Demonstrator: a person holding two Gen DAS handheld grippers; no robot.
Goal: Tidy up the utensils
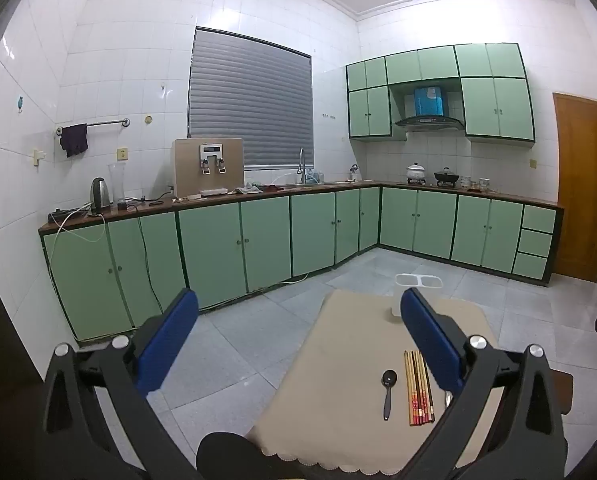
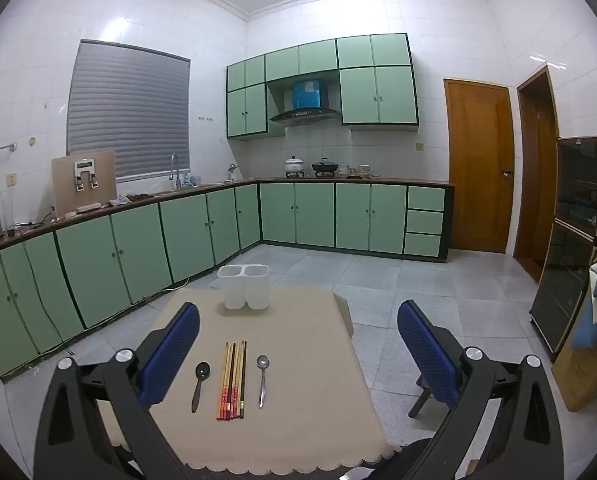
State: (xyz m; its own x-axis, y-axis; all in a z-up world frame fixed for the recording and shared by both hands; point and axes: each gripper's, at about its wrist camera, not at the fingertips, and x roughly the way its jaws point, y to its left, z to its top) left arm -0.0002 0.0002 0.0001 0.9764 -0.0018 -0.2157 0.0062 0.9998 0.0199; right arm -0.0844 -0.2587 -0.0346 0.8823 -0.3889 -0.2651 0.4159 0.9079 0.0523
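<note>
A beige-clothed table (image 2: 298, 420) carried a white two-compartment holder (image 2: 244, 286) at its far edge, contents not visible; nearer lay chopsticks (image 2: 232, 380) between a dark spoon (image 2: 200, 384) and a steel spoon (image 2: 262, 378); the left gripper (image 1: 298, 344) and right gripper (image 2: 298, 348) gaped wide, empty.

In the left view a blue pad hides most of the metal spoon (image 1: 448, 398).

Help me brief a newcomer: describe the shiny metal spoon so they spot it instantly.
Find the small table with the beige cloth. A bundle of wooden chopsticks lies in its middle, flanked by two spoons. The silver metal spoon lies right of the bundle, bright and slim, unlike the dark spoon on the left.
</note>
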